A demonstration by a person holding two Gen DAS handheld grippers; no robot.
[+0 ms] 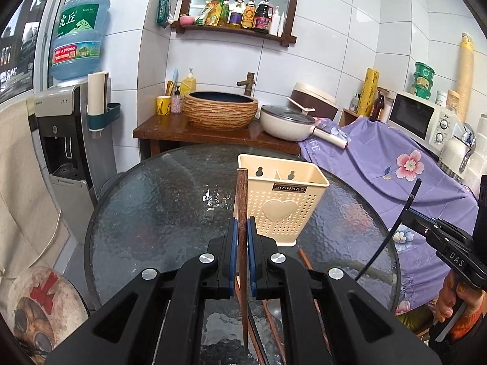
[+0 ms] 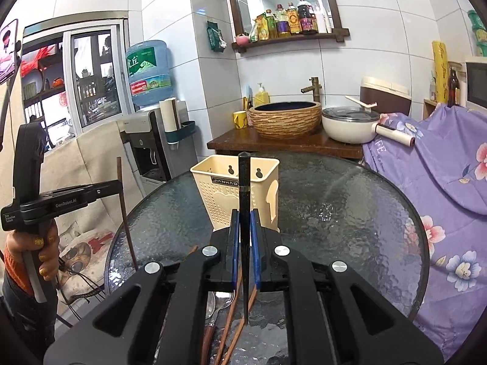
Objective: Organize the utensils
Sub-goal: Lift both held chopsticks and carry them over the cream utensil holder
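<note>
In the left wrist view my left gripper (image 1: pixel 242 223) is shut on a brown wooden chopstick (image 1: pixel 242 194) that stands upright, just left of the front of the cream perforated utensil holder (image 1: pixel 280 203) on the round glass table (image 1: pixel 152 213). At the right edge, the right gripper (image 1: pixel 406 214) pinches a black chopstick (image 1: pixel 392 234). In the right wrist view my right gripper (image 2: pixel 244 214) is shut on that black chopstick (image 2: pixel 244 182), upright before the holder (image 2: pixel 219 191). The left gripper (image 2: pixel 117 187) holds the brown chopstick (image 2: pixel 125 219) at left. A spoon (image 2: pixel 220 301) and brown chopsticks (image 2: pixel 232 316) lie below.
Behind the table stands a wooden counter with a woven basin (image 1: pixel 220 111) and a white lidded pan (image 1: pixel 289 123). A water dispenser (image 1: pixel 65 140) is at the left. A purple flowered cloth (image 1: pixel 395 167) covers furniture at the right, with a microwave (image 1: pixel 423 120) on it.
</note>
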